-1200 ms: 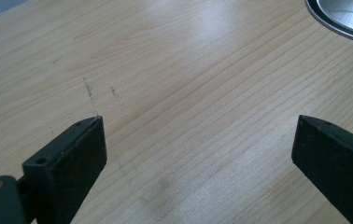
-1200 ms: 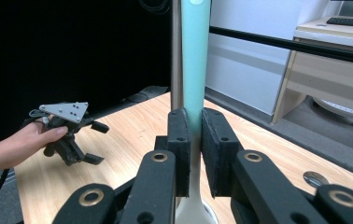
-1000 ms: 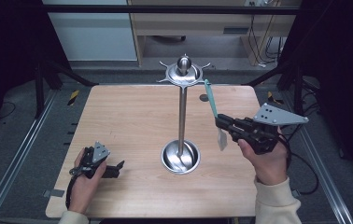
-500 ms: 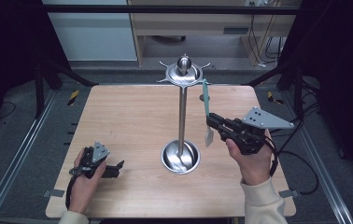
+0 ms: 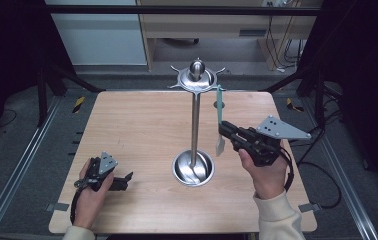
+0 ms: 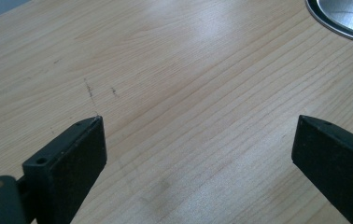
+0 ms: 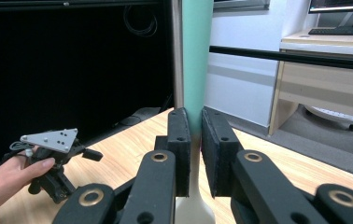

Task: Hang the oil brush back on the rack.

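Observation:
A metal stand has a round base (image 5: pixel 193 170), a thin pole (image 5: pixel 195 125) and a top disc with hooks (image 5: pixel 196 79). A spatula (image 5: pixel 219 117) with a green handle and a white blade stands upright just right of the pole. My right gripper (image 5: pixel 222 130) is shut on its lower handle. The handle's top end is close under the disc's right rim. In the right gripper view the green handle (image 7: pixel 195 60) rises between the jaws of the right gripper (image 7: pixel 195 122), and the pole (image 7: pixel 177 51) stands right behind it. My left gripper (image 5: pixel 125 181) rests open on the table at the front left.
The wooden table (image 5: pixel 137 125) is bare around the stand. The left gripper (image 6: pixel 198 135) has plain wood between its jaws, and the base's rim (image 6: pixel 347 21) is at the top right there. Black frame rails and a desk lie beyond the table's far edge.
My right gripper has carried the spatula leftward, closer to the stand's pole and the top disc. The left gripper has stayed where it was.

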{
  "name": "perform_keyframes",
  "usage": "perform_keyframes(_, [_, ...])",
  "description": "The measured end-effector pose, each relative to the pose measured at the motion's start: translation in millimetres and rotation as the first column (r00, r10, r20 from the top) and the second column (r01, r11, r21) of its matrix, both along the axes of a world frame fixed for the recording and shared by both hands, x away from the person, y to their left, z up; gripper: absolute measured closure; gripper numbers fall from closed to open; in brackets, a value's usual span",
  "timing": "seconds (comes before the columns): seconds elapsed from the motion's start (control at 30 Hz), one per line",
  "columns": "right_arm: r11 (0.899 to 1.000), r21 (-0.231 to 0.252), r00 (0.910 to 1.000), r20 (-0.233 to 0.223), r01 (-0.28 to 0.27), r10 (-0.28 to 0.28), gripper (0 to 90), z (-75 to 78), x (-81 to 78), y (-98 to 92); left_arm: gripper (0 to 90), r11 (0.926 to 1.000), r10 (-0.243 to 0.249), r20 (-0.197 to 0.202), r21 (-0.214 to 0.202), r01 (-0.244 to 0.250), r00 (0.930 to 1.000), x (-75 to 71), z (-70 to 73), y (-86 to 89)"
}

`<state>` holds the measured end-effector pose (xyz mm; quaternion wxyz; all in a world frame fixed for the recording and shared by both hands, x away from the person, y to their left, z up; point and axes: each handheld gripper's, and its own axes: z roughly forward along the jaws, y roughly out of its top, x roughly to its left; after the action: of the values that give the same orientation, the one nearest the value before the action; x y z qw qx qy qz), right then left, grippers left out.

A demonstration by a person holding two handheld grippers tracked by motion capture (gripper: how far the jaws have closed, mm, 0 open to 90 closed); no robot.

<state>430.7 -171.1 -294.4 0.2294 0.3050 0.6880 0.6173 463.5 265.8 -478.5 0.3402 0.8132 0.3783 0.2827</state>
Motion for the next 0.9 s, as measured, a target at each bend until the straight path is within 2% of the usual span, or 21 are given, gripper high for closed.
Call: perform_keyframes(0.9, [1.000,0.004,1.0000,0.000,-0.001,0.001,82.1,-0.5,0.8,1.7,2.8,1.0000,-0.001,-0.001,0.000,0.001,1.0000,0.0,-0.4,-0.7])
